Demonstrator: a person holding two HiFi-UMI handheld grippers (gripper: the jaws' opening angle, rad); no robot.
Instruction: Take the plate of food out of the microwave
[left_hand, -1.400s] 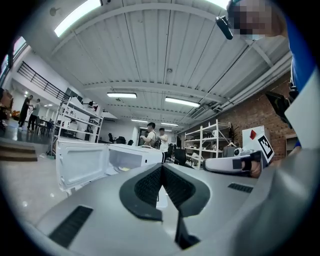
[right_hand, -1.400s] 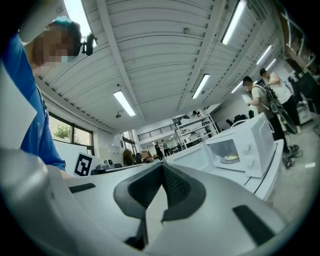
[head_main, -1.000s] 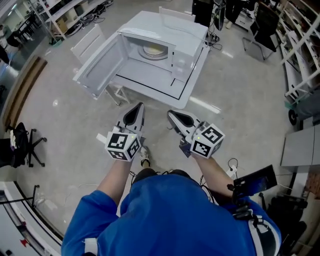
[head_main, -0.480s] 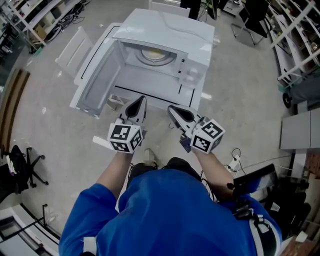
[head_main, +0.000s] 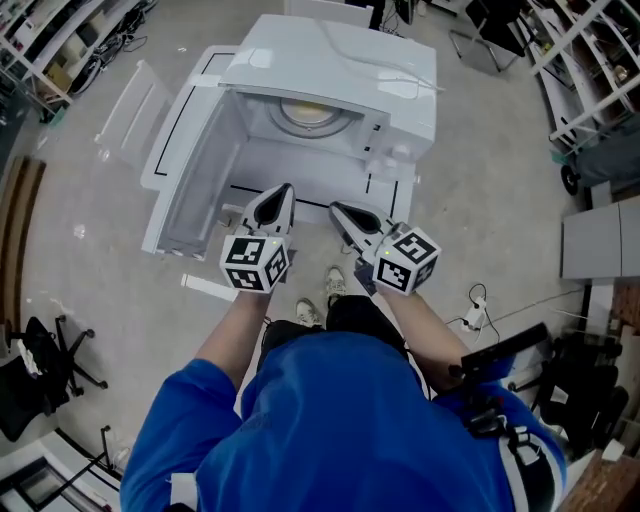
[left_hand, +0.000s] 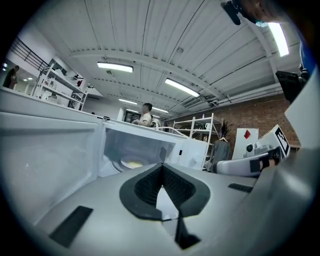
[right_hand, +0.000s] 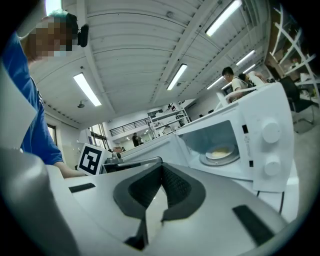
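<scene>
A white microwave (head_main: 330, 70) stands on a small white table, its door (head_main: 190, 170) swung open to the left. Inside on the turntable lies a plate with pale yellow food (head_main: 308, 113), also seen as the plate (left_hand: 131, 164) in the left gripper view and the plate (right_hand: 219, 154) in the right gripper view. My left gripper (head_main: 284, 190) is shut and empty, just in front of the open cavity. My right gripper (head_main: 337, 210) is shut and empty too, beside it to the right, below the control panel. Both point level toward the microwave, short of the plate.
The open door forms a wall on the left of the cavity. Two knobs (right_hand: 270, 132) sit on the control panel at the right. White shelving (head_main: 590, 60) and a chair stand on the right, a grey cabinet (head_main: 600, 250) further right. People stand in the background.
Both grippers have moved forward toward the microwave and a little down, staying shut. The microwave now fills more of the head view.
</scene>
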